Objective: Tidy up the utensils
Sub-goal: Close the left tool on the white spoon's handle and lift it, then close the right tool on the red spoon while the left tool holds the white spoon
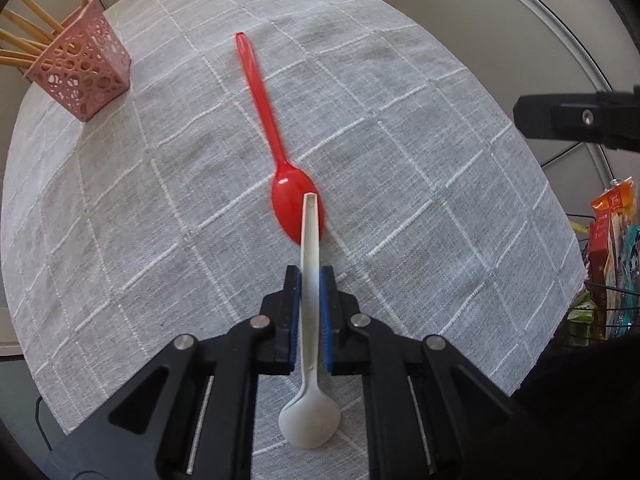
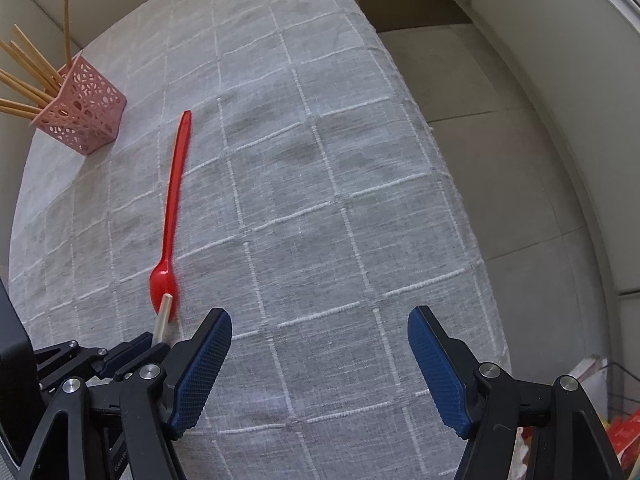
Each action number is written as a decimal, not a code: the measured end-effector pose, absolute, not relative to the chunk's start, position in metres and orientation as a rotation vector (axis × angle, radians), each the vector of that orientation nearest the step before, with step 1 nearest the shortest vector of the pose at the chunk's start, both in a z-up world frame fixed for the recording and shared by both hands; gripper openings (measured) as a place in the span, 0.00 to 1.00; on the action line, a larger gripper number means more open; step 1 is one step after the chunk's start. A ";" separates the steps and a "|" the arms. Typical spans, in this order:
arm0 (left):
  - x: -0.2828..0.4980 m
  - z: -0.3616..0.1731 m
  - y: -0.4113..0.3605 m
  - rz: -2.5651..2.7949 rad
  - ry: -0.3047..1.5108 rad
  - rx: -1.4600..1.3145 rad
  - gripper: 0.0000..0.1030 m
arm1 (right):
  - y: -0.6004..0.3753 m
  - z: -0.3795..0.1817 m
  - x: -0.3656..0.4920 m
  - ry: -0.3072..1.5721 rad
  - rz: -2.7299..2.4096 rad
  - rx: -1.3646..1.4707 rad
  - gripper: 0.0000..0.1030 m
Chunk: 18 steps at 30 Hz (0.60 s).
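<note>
Both hand-held grippers are matte black plastic linkages joined by round silver pivot screws. Their fingers [image 2: 434, 364] carry ribbed blue pads.

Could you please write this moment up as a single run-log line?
left gripper: shut on white spoon handle | right gripper: open, empty | red spoon: lying on tablecloth | pink holder: contains chopsticks

Checked grey tablecloth [image 1: 400, 140]; snack packets [image 1: 612, 232]

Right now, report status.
Left tool shut on white plastic spoon. Right tool open, empty. Red plastic spoon on cloth, pink perforated holder unobstructed.
</note>
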State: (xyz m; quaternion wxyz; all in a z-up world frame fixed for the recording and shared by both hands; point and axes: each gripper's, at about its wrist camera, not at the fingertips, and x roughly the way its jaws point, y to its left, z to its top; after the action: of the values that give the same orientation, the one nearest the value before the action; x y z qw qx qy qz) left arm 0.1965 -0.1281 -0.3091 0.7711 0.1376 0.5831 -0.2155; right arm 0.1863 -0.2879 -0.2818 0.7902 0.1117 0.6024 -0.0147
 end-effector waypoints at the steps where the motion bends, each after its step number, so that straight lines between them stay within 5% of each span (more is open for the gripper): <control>1: 0.198 -0.306 -0.124 -0.459 1.259 0.279 0.10 | -0.287 -0.283 0.187 1.300 -0.030 0.237 0.75; 18: 0.223 -0.240 -0.035 -0.220 1.044 0.029 0.10 | -0.237 -0.308 0.259 1.338 0.021 0.270 0.75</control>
State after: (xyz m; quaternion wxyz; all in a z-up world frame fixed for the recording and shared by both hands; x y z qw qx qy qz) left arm 0.2233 -0.0353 -0.2395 0.8609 0.0138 0.4977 -0.1049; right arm 0.2586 -0.2371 -0.3077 0.7760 0.1249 0.6182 0.0097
